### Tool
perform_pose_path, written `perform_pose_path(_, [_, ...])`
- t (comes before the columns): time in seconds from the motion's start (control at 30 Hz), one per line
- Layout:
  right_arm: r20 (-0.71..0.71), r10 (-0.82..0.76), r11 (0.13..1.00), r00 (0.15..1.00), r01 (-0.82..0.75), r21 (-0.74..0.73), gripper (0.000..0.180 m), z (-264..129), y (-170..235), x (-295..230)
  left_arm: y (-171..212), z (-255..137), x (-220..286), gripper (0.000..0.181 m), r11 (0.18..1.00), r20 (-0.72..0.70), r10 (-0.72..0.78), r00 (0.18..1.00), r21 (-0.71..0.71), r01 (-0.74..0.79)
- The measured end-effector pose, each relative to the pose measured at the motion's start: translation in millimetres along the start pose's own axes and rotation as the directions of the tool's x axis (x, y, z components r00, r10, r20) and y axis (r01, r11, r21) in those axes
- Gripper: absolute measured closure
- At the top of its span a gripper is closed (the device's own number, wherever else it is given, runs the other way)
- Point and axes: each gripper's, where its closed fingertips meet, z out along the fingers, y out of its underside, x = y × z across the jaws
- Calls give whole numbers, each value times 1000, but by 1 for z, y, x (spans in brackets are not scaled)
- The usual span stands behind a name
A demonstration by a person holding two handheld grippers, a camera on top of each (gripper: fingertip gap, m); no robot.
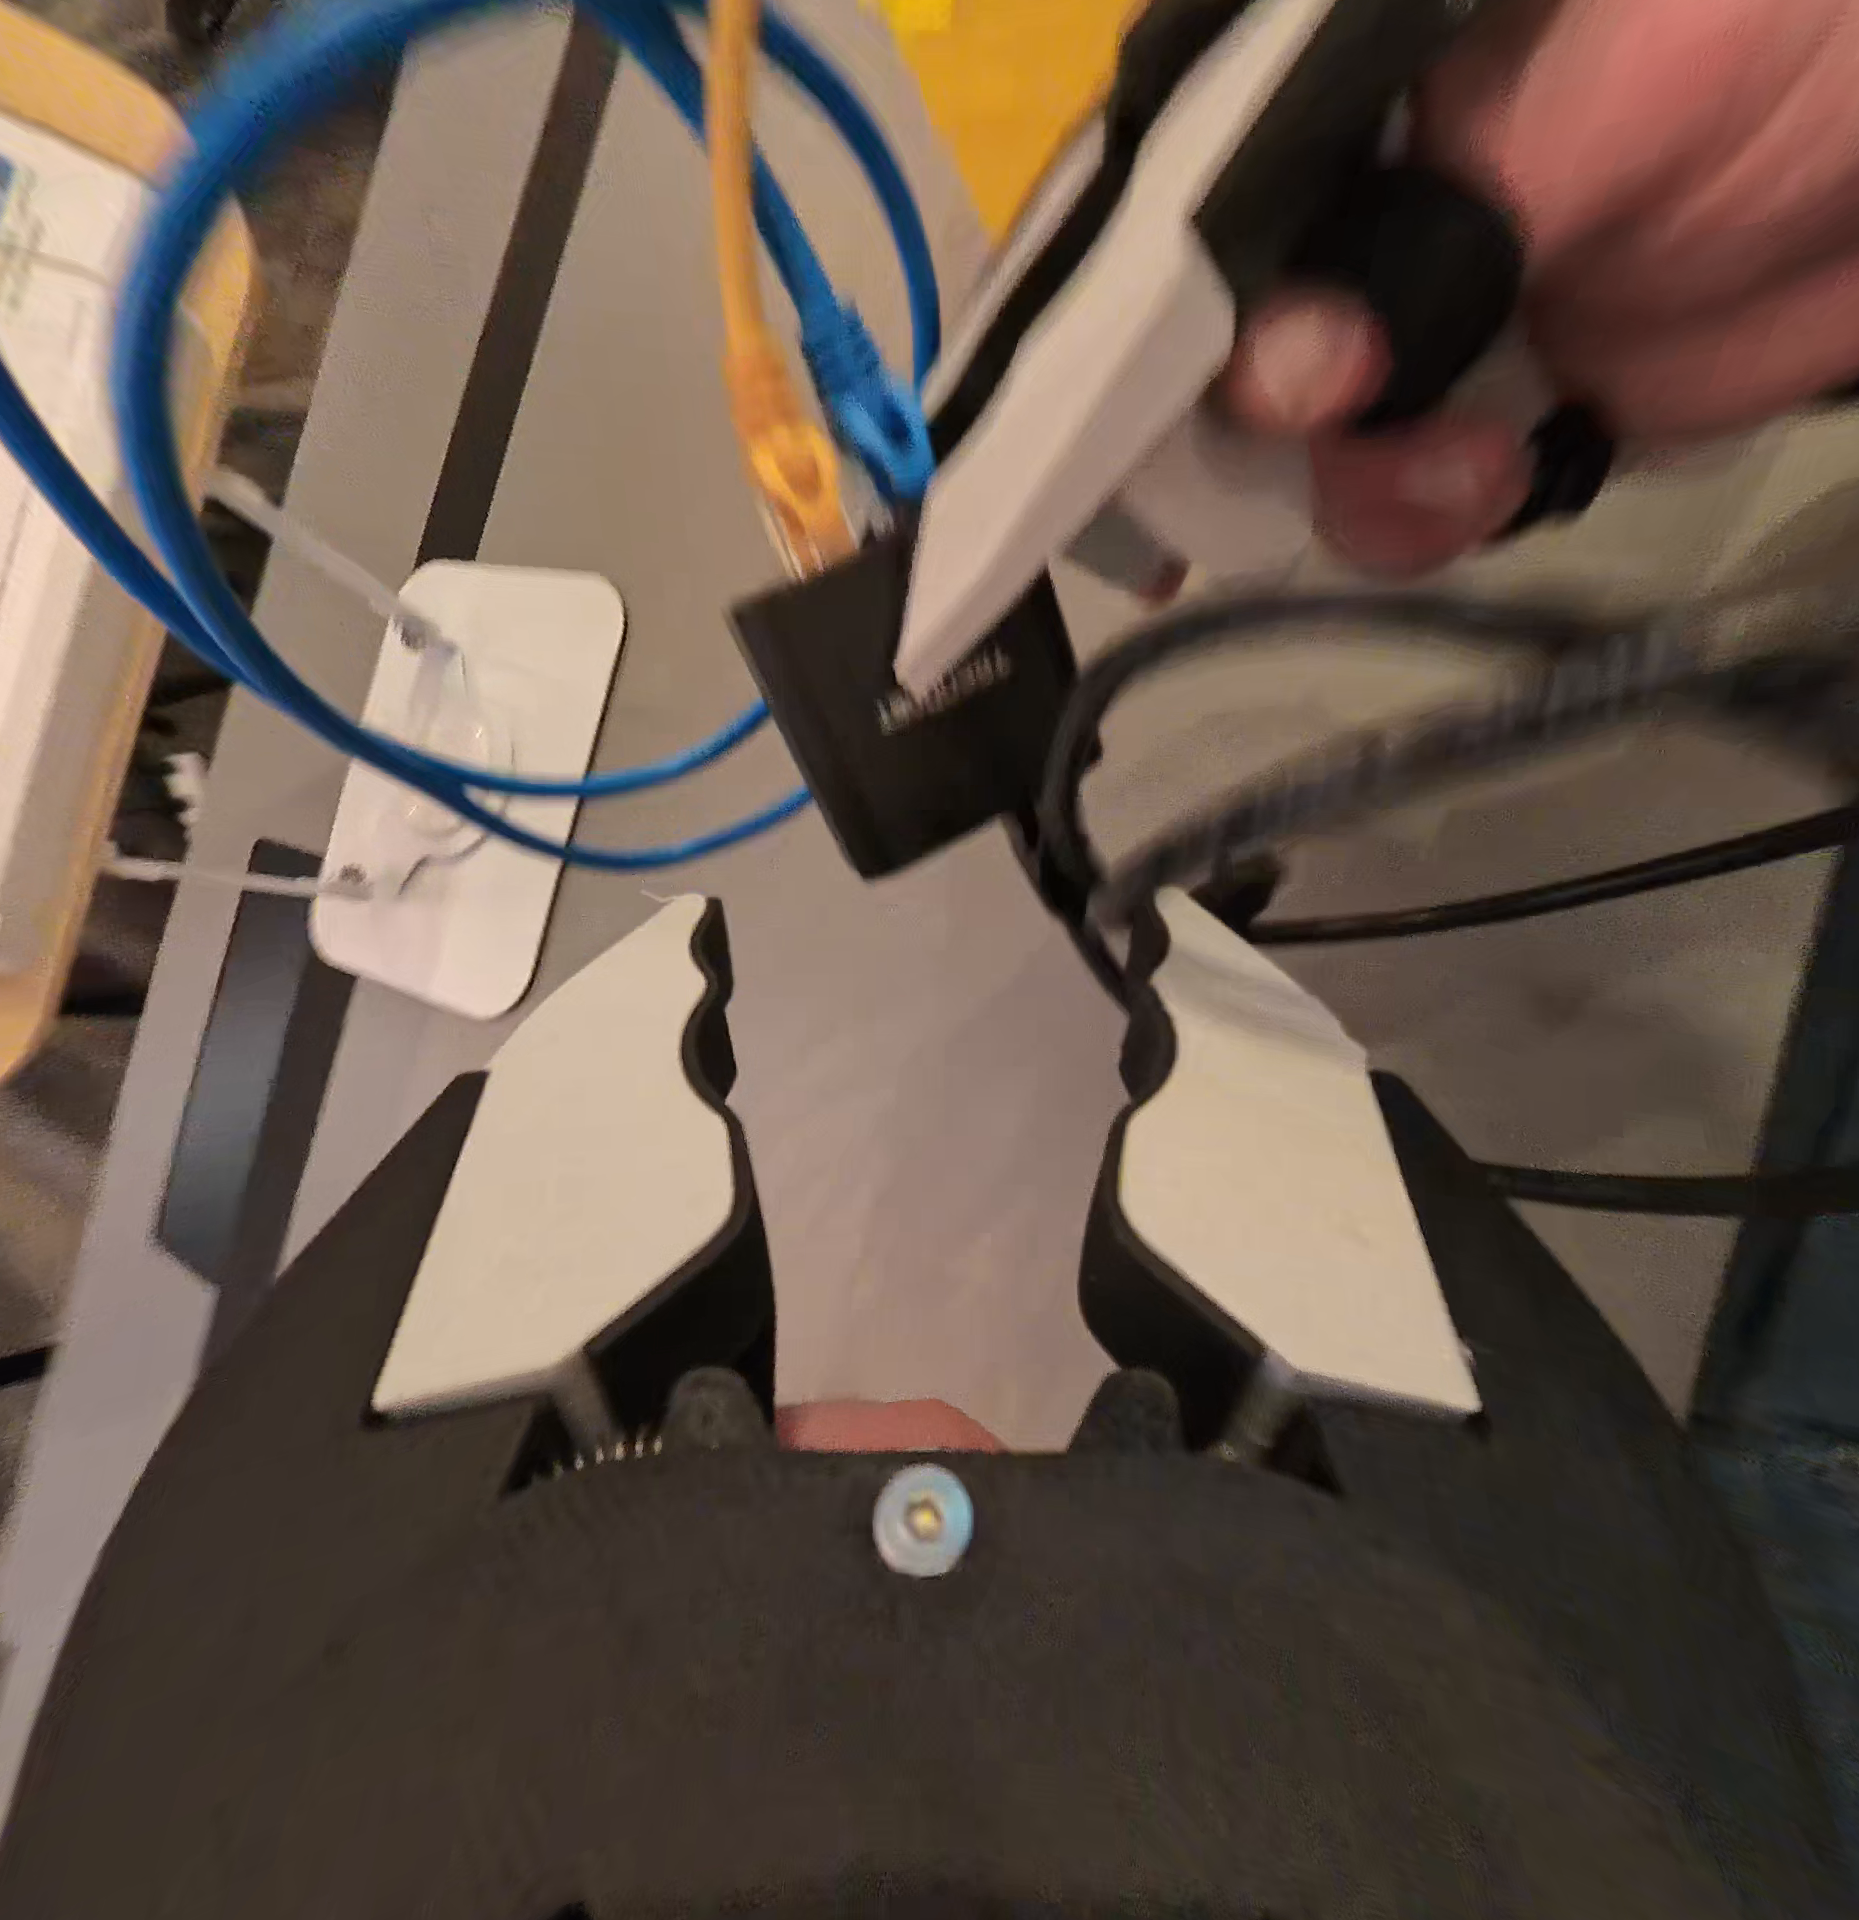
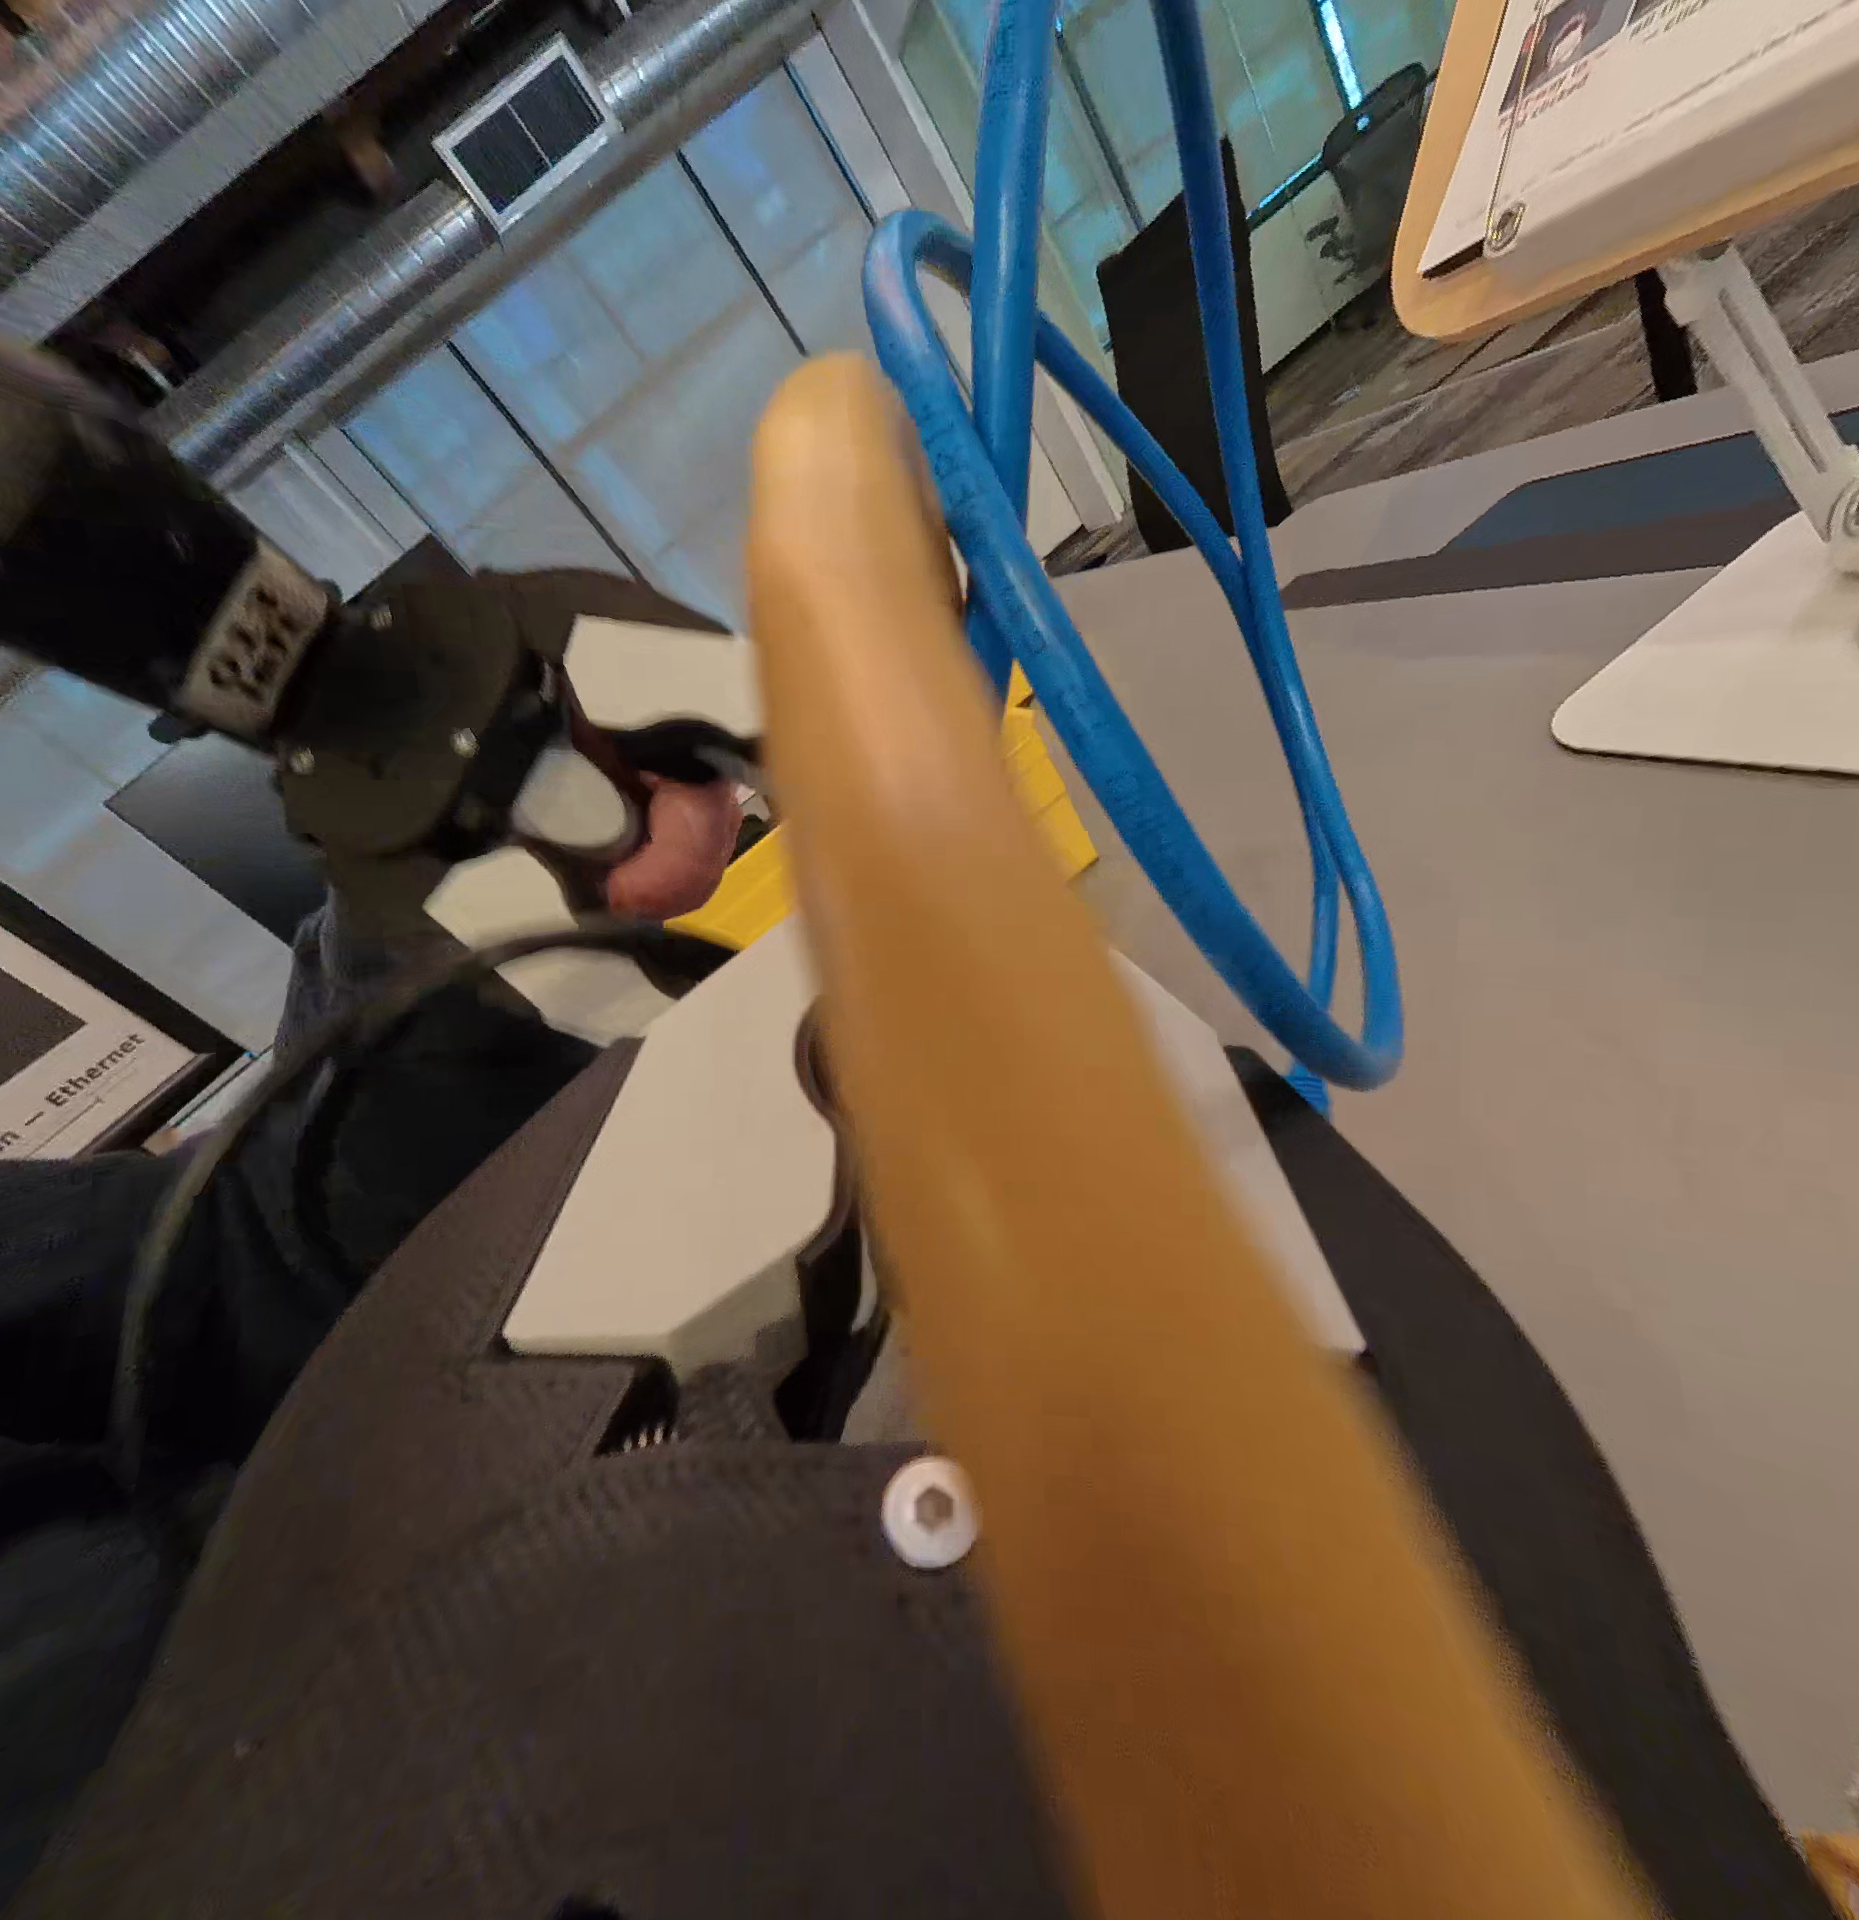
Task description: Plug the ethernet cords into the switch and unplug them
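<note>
**Two cords in the switch, my left tongs gaping**

Two cords, one yellow point(image 1: 759, 384) and one blue point(image 1: 852, 364), run into the far edge of the small black switch point(image 1: 904, 717), which sits ahead of my left tongs point(image 1: 935, 997), just past the fingertips and apart from them. My left tongs stand wide apart with nothing between them; a thin black lead point(image 1: 1096, 935) crosses against the inner edge of the right-hand finger. My right tongs point(image 1: 920, 649) come in from the upper right of that view, the white tip lying over the top of the switch. Whether they are gripping it I cannot tell, since only one finger shows there and the picture is blurred.

From my right wrist, the yellow cord point(image 2: 966, 1039) runs so close to the lens that it hides the gap between the fingers, so their state stays unclear here too. Blue cord point(image 2: 1112, 727) loops ahead and to the right of it, above the grey bench point(image 2: 1579, 1143). A white stand base point(image 1: 468, 779) rests on the bench to the left of my left tongs, with blue loops hanging across it.
</note>
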Motion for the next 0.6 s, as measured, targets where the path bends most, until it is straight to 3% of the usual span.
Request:
perform_pose_path(0.07, [-25, -26, 1000, 999, 26, 1, 156, 1, -3, 2, 27, 4, -8, 111, 991, 72, 61, 996, -124, -52])
perform_pose_path(0.17, [-67, -41, 999, 997, 42, 17, 156, 0, -10, 8, 62, 1, -34, 115, 961, 171, 47, 984, -276, 2])
perform_pose_path(0.23, [-88, -36, 999, 996, 39, 30, 155, 1, -15, 12, 56, -8, -43, 117, 978, 205, 0, 979, -202, 42])
perform_pose_path(0.37, [-76, -14, 998, 997, 18, 54, 156, 8, -23, 11, -2, -21, -36, 113, 988, 195, -90, 977, 139, 64])
perform_pose_path(0.53, [-14, 46, 994, 999, -44, 95, 157, 22, -33, -1, -18, 3, -34, 80, 989, 349, -10, 937, 143, -43])
perform_pose_path(0.6, [9, 68, 990, 998, -69, 123, 157, 25, -37, -6, -18, 7, -45, 82, 989, 440, 7, 898, 129, -70])
